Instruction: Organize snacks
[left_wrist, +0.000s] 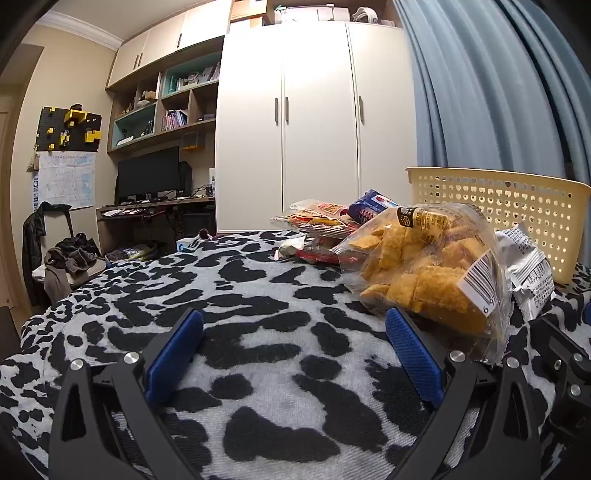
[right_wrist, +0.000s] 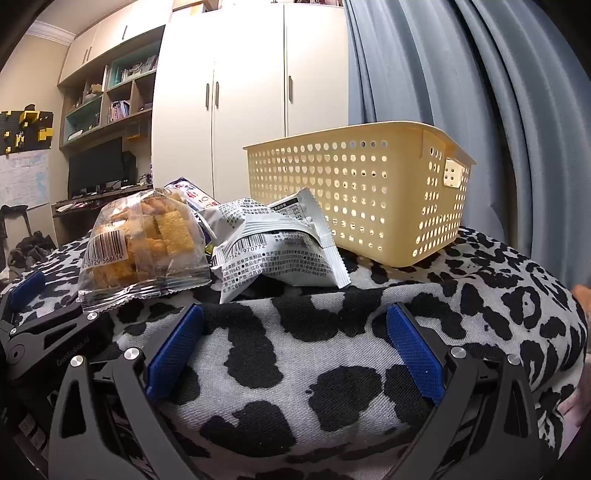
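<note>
**Inspector:** Left wrist view, please.

**Assistant:** The left gripper (left_wrist: 293, 332) stands with jaws spread wide and nothing between them; only the black-and-white spotted blanket (left_wrist: 229, 288) lies beneath. The clear bag of orange crackers (left_wrist: 417, 269) lies just beyond the right-hand finger, its corner close to that finger; contact cannot be confirmed. A grey-white packet (left_wrist: 528, 266) rests against the bag's right side; further snack packets (left_wrist: 325, 221) are heaped behind it, among them a blue one. The cream perforated basket (left_wrist: 517, 206) stands behind the heap, at the right; what it contains cannot be seen. Part of the other gripper shows at the far right edge.

**Inspector:** Right wrist view.

**Assistant:** The right gripper (right_wrist: 295, 332) is likewise fully spread and empty; bare blanket (right_wrist: 295, 369) lies between its fingers. The cracker bag (right_wrist: 147, 243) sits ahead to the left, barcode facing the camera; the grey-white packet (right_wrist: 280, 247) lies beside it, touching it, directly ahead of the jaws. The basket (right_wrist: 369, 192) stands upright behind and to the right of that packet, near it; its interior is hidden from this angle. The left gripper's finger (right_wrist: 27, 290) shows at the left margin, by the cracker bag.

**Inspector:** Surroundings?

**Assistant:** White wardrobe (right_wrist: 251, 92) behind; blue curtain (right_wrist: 461, 74) at the right.
</note>
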